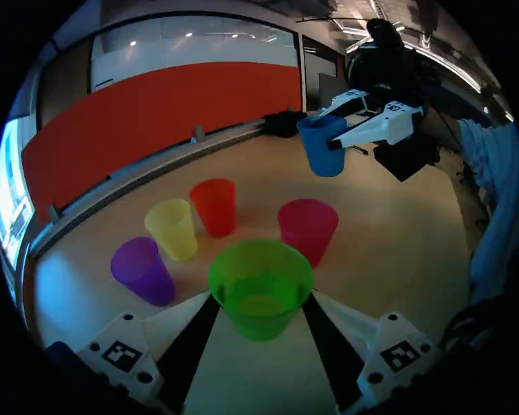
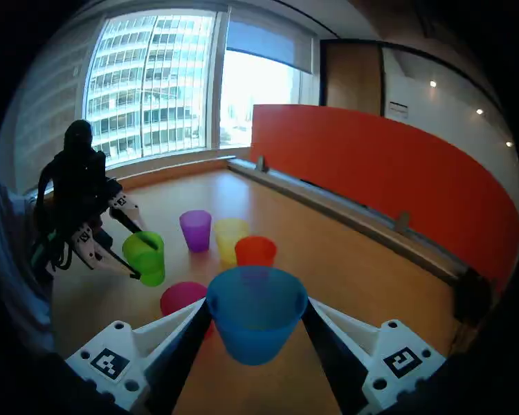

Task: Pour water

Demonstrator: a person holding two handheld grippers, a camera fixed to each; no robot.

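Observation:
My left gripper (image 1: 261,299) is shut on a green cup (image 1: 261,277), held upright just above the wooden table (image 1: 391,242). Whether it holds water I cannot tell. Beyond it, purple (image 1: 143,270), yellow (image 1: 171,228), orange (image 1: 214,206) and pink (image 1: 307,229) cups stand in an arc. Farther off and higher, my right gripper (image 1: 329,131) holds a blue cup (image 1: 323,149) upright. In the right gripper view, my right gripper (image 2: 256,315) is shut on that blue cup (image 2: 256,325). My left gripper (image 2: 136,257) carries the green cup (image 2: 145,257) at left.
A person's light blue sleeve (image 1: 498,200) runs along the right edge. An orange partition (image 1: 156,117) and a metal rail (image 1: 156,169) border the table's far side. Bare wood lies to the right of the pink cup. Large windows (image 2: 149,90) face the right gripper.

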